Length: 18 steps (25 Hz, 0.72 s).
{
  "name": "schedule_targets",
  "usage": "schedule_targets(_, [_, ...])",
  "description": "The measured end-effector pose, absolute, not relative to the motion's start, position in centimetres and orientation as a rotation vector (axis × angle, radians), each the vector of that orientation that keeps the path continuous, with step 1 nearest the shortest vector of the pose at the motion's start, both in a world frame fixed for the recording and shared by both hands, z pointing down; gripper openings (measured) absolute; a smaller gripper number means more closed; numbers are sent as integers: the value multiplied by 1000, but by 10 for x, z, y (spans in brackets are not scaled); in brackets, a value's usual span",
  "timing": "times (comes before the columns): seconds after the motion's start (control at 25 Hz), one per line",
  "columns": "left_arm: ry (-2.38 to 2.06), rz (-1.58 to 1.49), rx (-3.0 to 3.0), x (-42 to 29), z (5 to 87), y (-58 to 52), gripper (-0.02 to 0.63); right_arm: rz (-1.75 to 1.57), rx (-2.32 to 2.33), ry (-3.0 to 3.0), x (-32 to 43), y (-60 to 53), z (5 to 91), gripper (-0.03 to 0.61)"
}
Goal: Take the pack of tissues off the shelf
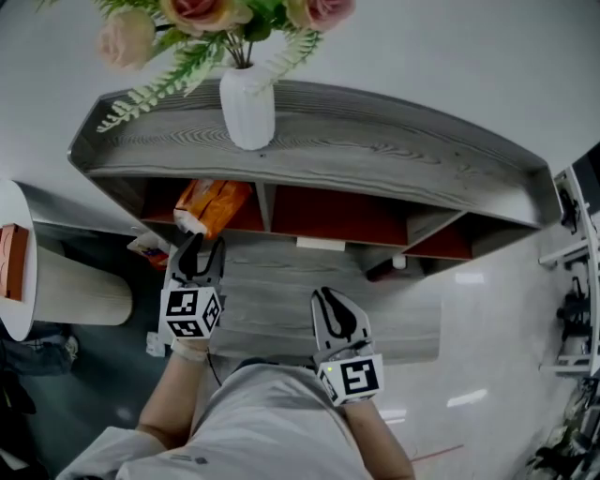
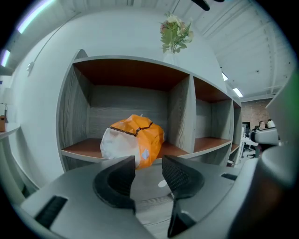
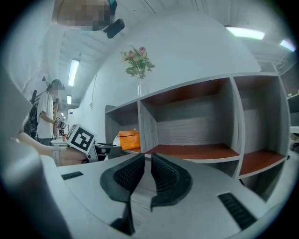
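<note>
Bright ceiling lights (image 3: 243, 31); fisheye edges dark, warped.

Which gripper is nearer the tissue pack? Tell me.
Left. The left gripper faces the tissue pack just ahead; the right gripper hangs back, off to its right.

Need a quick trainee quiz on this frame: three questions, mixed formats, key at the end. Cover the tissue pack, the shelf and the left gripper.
1. Multiple choice: which compartment of the shelf holds the pack of tissues? A) leftmost B) middle C) rightmost
2. True or false: the left gripper is shut on the pack.
3. Fill in: the flowers on top of the shelf stand in a white ____.

Key
1. A
2. False. Its jaws stand apart with nothing between them, and the pack lies on the shelf beyond them.
3. vase
</note>
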<state>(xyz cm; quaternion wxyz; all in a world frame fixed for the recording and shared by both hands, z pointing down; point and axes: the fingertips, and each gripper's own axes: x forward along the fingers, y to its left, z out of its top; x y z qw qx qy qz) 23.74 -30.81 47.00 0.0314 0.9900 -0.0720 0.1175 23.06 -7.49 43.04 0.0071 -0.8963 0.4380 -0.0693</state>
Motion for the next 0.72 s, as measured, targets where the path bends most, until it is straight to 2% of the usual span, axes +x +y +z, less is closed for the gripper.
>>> schedule_targets(0.2, [-252,404,3049,243,479,-314,175,-212,-2821,1340,232,-71,430,52])
schedule_targets(0.36, [-294,418,3032,244,483,-321,118,-215,-2826,1322,235,-68,429,52])
schedule_targets(0.72, [-317,393,3043,242,478,-324,57,-220,-2816,1346,235,-69,430,52])
